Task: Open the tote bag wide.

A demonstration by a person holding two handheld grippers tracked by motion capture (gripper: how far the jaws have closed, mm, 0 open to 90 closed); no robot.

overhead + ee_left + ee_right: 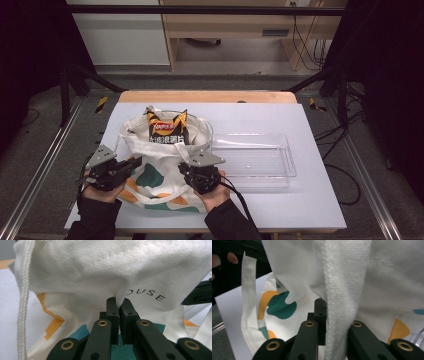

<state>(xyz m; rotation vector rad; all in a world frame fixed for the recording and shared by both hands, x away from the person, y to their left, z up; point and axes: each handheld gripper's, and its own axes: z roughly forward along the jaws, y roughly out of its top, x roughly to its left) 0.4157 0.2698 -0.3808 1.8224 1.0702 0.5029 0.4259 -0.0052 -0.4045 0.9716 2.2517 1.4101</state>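
A: Let us go from the left. What is the left gripper (134,163) doing?

B: Its jaws are pressed together on a fold of the tote bag (161,176). In the left gripper view the white cloth is pinched between the two black jaws, just under the printed letters.

A: And where is the bag?

B: It lies on the white table (310,200), toward the person's side and a little left of the middle. Its mouth is held open, and a chips packet (167,129) stands inside it, with the top sticking out.

A: Then the right gripper (186,169)?

B: It is also closed on the bag. In the right gripper view a thick seam or strap of the cloth passes between its jaws and hides one of them. So both tools grip the cloth, one on each side of the mouth.

A: What is further to the right?

B: A clear plastic tray (287,165), just beside the bag, and it looks empty.

A: How will the bag handle, in your opinion?

B: I think it is soft and light, and it will sag and fold wherever it is not held. The canvas weave is rough, so it should not slip easily. The rim hem or the strap seems the best place to hold, because the cloth is doubled there. The packet is light but its contents are fragile, so I would not squeeze it.
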